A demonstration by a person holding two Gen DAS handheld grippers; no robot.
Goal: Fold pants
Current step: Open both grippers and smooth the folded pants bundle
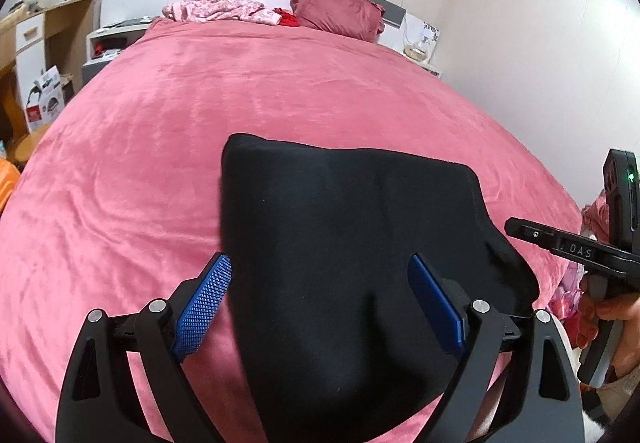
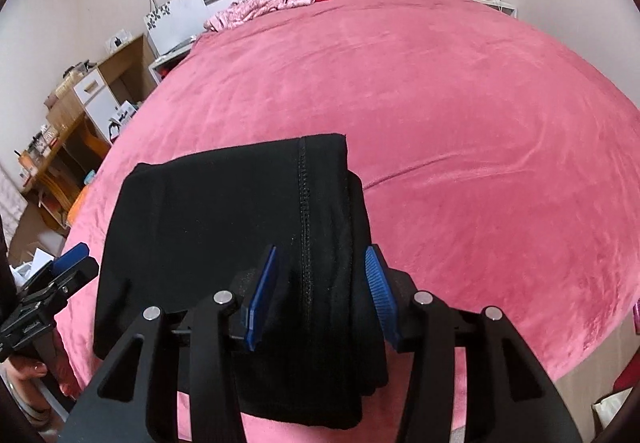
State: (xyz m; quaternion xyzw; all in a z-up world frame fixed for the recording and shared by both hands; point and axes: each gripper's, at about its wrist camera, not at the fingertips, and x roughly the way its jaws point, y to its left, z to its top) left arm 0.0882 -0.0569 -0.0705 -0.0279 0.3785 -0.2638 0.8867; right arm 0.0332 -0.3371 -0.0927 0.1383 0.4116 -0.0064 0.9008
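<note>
Pants (image 2: 240,243) lie folded at lower centre on the bedspread (image 2: 460,123); your left gripper (image 1: 320,303) gapes wide, your right gripper (image 2: 320,295) straddles the seamed edge, pads apart, apparently releasing it.

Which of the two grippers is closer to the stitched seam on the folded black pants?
Right. The right gripper straddles the seam of the black pants, jaws apart. The left gripper is open at the pants' other side.

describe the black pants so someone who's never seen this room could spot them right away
A big bed under a pink cover fills the room. Near its foot edge lies a folded bundle, the black pants. It is the only dark item there; other clothes by the headboard are pink and red.
</note>
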